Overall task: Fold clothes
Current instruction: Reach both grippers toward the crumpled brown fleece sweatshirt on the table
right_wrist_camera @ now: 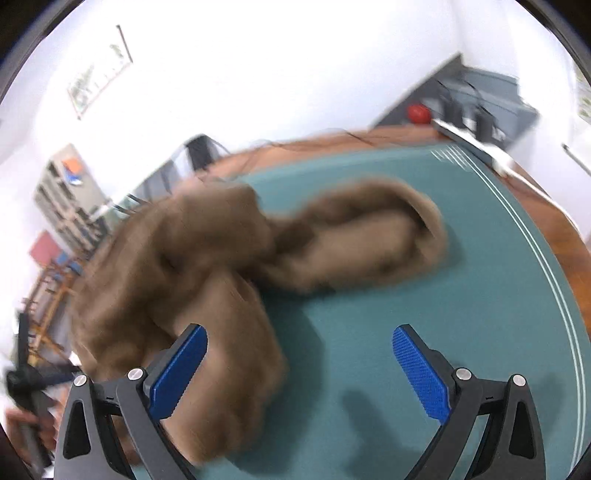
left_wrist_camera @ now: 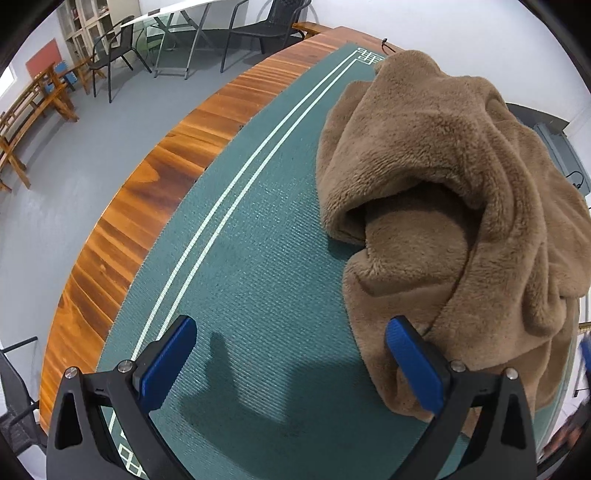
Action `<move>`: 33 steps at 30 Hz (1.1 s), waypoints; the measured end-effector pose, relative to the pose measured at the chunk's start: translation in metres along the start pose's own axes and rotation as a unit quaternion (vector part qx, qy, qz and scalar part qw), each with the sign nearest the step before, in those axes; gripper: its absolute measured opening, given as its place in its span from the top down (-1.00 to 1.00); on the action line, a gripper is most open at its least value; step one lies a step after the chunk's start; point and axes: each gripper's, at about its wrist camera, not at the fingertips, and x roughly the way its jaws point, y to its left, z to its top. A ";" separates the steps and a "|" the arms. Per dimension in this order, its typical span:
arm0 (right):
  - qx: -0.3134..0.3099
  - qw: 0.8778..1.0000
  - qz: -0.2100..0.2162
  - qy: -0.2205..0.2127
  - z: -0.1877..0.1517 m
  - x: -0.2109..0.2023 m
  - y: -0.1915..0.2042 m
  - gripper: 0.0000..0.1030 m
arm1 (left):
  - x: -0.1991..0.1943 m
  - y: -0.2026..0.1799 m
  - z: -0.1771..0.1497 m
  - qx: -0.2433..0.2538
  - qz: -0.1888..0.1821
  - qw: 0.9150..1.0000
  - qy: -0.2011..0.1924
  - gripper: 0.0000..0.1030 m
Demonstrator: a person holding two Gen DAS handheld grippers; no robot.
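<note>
A brown fleece garment (left_wrist_camera: 450, 206) lies crumpled in a heap on the green mat (left_wrist_camera: 258, 258). My left gripper (left_wrist_camera: 291, 362) is open and empty above the mat, and its right finger (left_wrist_camera: 413, 369) is right at the garment's near edge. In the right wrist view the garment (right_wrist_camera: 229, 266) is blurred and spreads from the left to the middle of the mat (right_wrist_camera: 443, 314). My right gripper (right_wrist_camera: 299, 373) is open and empty, with its left finger (right_wrist_camera: 177, 369) over the garment's near part.
The mat lies on a wooden table (left_wrist_camera: 155, 177) whose edge runs along the left. Beyond it are grey floor, black chairs (left_wrist_camera: 110, 55), a glass table (left_wrist_camera: 177, 26) and wooden benches (left_wrist_camera: 33, 107). A red ball (right_wrist_camera: 418, 113) and grey equipment (right_wrist_camera: 480, 99) stand beyond the table's far right.
</note>
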 end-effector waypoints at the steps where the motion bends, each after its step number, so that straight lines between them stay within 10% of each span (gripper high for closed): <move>1: 0.000 1.000 0.016 -0.005 0.011 0.005 0.006 -0.99 | 0.000 0.000 0.000 0.001 0.002 1.000 0.002 -1.00; 10: 0.036 0.994 0.099 0.028 0.085 0.096 0.020 -0.98 | -0.013 0.022 0.000 -0.018 0.019 1.000 0.013 -1.00; 17: 0.058 0.960 0.247 0.117 0.096 0.168 0.043 -0.98 | -0.028 0.041 0.003 -0.038 0.034 0.999 0.018 -1.00; 27: -0.113 0.896 0.413 0.121 0.059 0.106 0.172 -0.98 | -0.066 0.042 0.033 -0.036 0.037 0.999 -0.008 -1.00; 33: -0.148 0.879 0.429 0.147 0.013 0.091 0.203 -0.98 | -0.116 -0.053 -0.028 -0.026 0.028 0.999 -0.027 -1.00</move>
